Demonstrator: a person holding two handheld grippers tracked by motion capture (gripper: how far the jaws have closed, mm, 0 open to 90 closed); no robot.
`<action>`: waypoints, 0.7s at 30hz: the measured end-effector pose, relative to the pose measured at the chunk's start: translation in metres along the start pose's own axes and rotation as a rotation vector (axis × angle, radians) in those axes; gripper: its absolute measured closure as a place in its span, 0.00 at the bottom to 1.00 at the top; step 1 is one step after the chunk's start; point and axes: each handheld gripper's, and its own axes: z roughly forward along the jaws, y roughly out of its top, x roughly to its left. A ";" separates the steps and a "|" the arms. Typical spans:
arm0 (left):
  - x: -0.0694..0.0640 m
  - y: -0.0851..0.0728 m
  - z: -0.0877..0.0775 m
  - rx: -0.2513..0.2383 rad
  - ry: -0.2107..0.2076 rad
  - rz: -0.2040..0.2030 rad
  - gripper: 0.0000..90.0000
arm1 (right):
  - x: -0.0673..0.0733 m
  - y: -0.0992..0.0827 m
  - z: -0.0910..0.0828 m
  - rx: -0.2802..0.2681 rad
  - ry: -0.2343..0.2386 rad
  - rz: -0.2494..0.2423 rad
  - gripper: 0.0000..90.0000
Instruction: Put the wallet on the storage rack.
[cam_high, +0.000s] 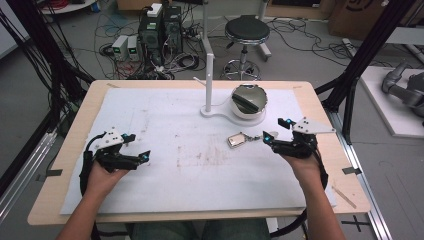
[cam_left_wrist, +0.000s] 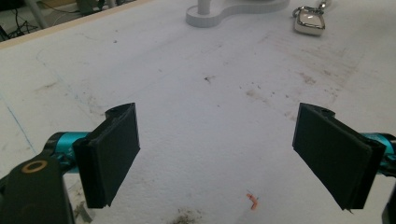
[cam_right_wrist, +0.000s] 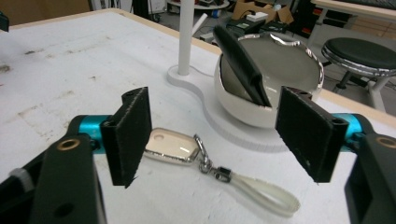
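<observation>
Right now your right gripper (cam_high: 275, 131) stands wide open just right of the key fob (cam_high: 236, 139), which lies flat on the white mat (cam_high: 165, 170) with its loop trailing toward your jaws, untouched. Beyond it, the bowl (cam_high: 249, 100) sits on the white stand's (cam_high: 207, 75) base. Your left gripper (cam_high: 137, 146) hovers wide open, empty, at the near left.

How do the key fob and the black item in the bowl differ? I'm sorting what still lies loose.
The key fob is pale and shiny; the black item is dark and matte. The key fob lies flat on the white mat, while the black item leans tilted inside the bowl. The key fob carries a clip and loop; the black item shows none. Neither is gripped.
</observation>
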 end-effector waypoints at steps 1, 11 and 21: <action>0.000 0.000 -0.001 -0.002 -0.002 -0.001 0.16 | 0.000 -0.004 0.000 0.000 0.000 0.010 0.29; 0.001 -0.001 -0.002 -0.013 0.003 -0.006 0.16 | 0.001 -0.015 0.001 -0.001 -0.010 0.021 0.24; 0.001 0.000 -0.004 -0.022 0.008 -0.017 0.16 | 0.000 -0.017 0.002 0.004 -0.009 0.031 0.24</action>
